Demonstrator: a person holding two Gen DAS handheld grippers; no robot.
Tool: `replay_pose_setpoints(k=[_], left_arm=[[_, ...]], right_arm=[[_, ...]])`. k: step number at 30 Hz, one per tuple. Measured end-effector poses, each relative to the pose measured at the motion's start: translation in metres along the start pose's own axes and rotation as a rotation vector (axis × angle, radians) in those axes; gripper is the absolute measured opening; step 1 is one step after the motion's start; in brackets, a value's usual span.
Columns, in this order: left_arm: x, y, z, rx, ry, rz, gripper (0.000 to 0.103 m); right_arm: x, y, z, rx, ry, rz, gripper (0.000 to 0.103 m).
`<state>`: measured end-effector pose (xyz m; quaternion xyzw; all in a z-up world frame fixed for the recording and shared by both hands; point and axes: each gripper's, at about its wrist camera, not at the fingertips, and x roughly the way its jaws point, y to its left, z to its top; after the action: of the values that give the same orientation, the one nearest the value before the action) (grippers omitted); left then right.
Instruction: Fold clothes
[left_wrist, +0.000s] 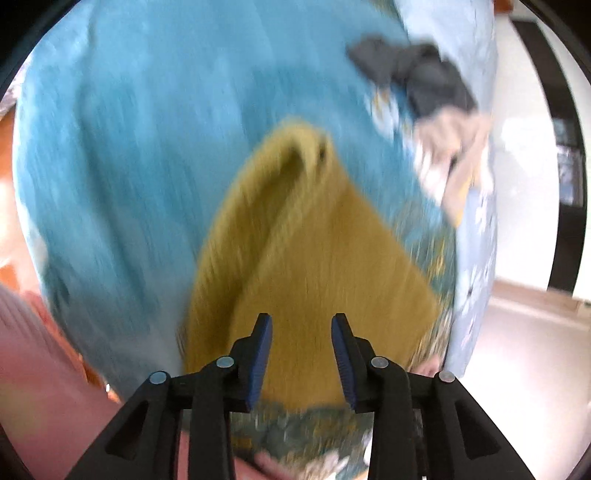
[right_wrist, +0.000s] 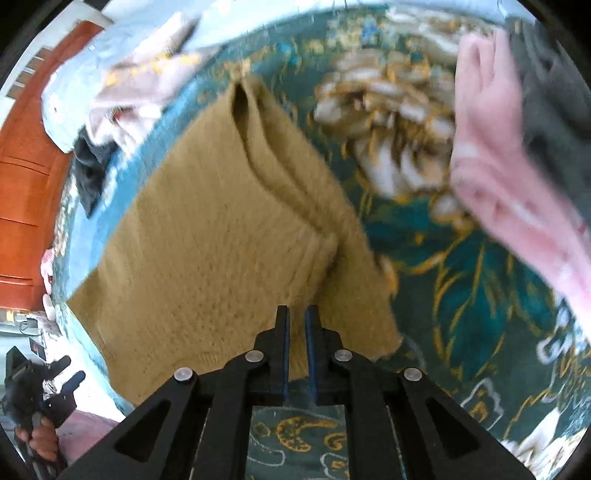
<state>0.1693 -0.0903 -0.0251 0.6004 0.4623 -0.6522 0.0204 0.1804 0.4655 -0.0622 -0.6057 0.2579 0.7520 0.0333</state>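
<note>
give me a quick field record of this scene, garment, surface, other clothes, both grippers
garment: mustard knit, partly folded, one long flap doubled over it
surface: teal floral bedspread
other clothes: pink garment to the right, dark garment and pale heap farther off
left gripper: open, above the knit's near edge, holding nothing
right gripper: fingers nearly closed, nothing seen between them
image quality: motion blur in both views

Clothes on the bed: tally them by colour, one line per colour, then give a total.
Mustard yellow: 1, the folded knit garment lying flat in front of both tools.
Pink: 1, a garment at the right of the right wrist view.
Dark grey: 1, a crumpled piece by the far edge.
Pale beige-pink: 1, a crumpled piece beside the grey one.
Total: 4; blur may hide more.
</note>
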Motion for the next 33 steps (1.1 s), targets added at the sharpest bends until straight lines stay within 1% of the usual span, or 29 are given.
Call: replay_pose_setpoints(k=[3, 4, 5, 6, 7, 8, 9, 10, 11, 14, 15, 19, 22, 25, 27, 30, 32, 33], left_arm=[[-0.005, 0.003, 0.051, -0.044, -0.044, -0.038, 0.040], [-0.001, -0.004, 0.057, -0.048, -0.061, -0.043, 0.044], [0.015, -0.020, 0.052, -0.050, -0.078, -0.046, 0.048], [0.030, -0.026, 0.045, -0.054, -0.086, -0.056, 0.049], [0.042, -0.028, 0.039, -0.059, -0.090, -0.071, 0.051], [0.055, -0.030, 0.032, -0.064, -0.094, -0.085, 0.053], [0.066, -0.030, 0.035, -0.075, -0.091, -0.103, 0.054], [0.085, -0.039, 0.044, -0.086, -0.089, -0.114, 0.055], [0.092, -0.043, 0.049, -0.095, -0.090, -0.122, 0.056], [0.085, -0.038, 0.050, -0.117, -0.102, -0.139, 0.056], [0.088, -0.037, 0.053, -0.122, -0.107, -0.142, 0.056], [0.095, -0.029, 0.069, -0.154, -0.110, -0.136, 0.057], [0.099, -0.027, 0.076, -0.167, -0.094, -0.140, 0.057], [0.109, -0.030, 0.083, -0.156, -0.050, -0.137, 0.057], [0.115, -0.033, 0.085, -0.141, -0.022, -0.126, 0.056], [0.123, -0.034, 0.087, -0.139, 0.000, -0.111, 0.055], [0.127, -0.034, 0.089, -0.146, 0.001, -0.108, 0.055], [0.128, -0.034, 0.090, -0.144, -0.003, -0.105, 0.054]], right_arm=[[-0.012, -0.001, 0.017, 0.005, -0.055, 0.028, 0.024], [-0.014, 0.001, 0.024, 0.012, -0.069, 0.050, 0.025], [-0.016, 0.003, 0.032, 0.018, -0.082, 0.072, 0.026], [-0.017, 0.006, 0.039, 0.023, -0.092, 0.095, 0.029], [-0.016, 0.009, 0.046, 0.031, -0.102, 0.120, 0.035], [-0.015, 0.010, 0.057, 0.048, -0.113, 0.144, 0.038], [-0.013, 0.011, 0.065, 0.063, -0.120, 0.155, 0.043], [-0.011, 0.011, 0.074, 0.078, -0.125, 0.166, 0.047], [-0.009, 0.010, 0.084, 0.090, -0.128, 0.176, 0.047], [0.002, 0.014, 0.116, 0.111, -0.112, 0.197, 0.047], [0.005, 0.014, 0.123, 0.123, -0.103, 0.201, 0.047], [0.036, 0.011, 0.155, 0.216, -0.034, 0.229, 0.047], [0.057, 0.010, 0.177, 0.282, 0.015, 0.250, 0.047], [0.068, 0.009, 0.185, 0.306, 0.042, 0.267, 0.047], [0.073, 0.011, 0.191, 0.293, 0.056, 0.281, 0.047], [0.081, 0.013, 0.198, 0.280, 0.082, 0.284, 0.047], [0.083, 0.015, 0.202, 0.270, 0.084, 0.284, 0.042], [0.085, 0.015, 0.203, 0.268, 0.092, 0.269, 0.038]])
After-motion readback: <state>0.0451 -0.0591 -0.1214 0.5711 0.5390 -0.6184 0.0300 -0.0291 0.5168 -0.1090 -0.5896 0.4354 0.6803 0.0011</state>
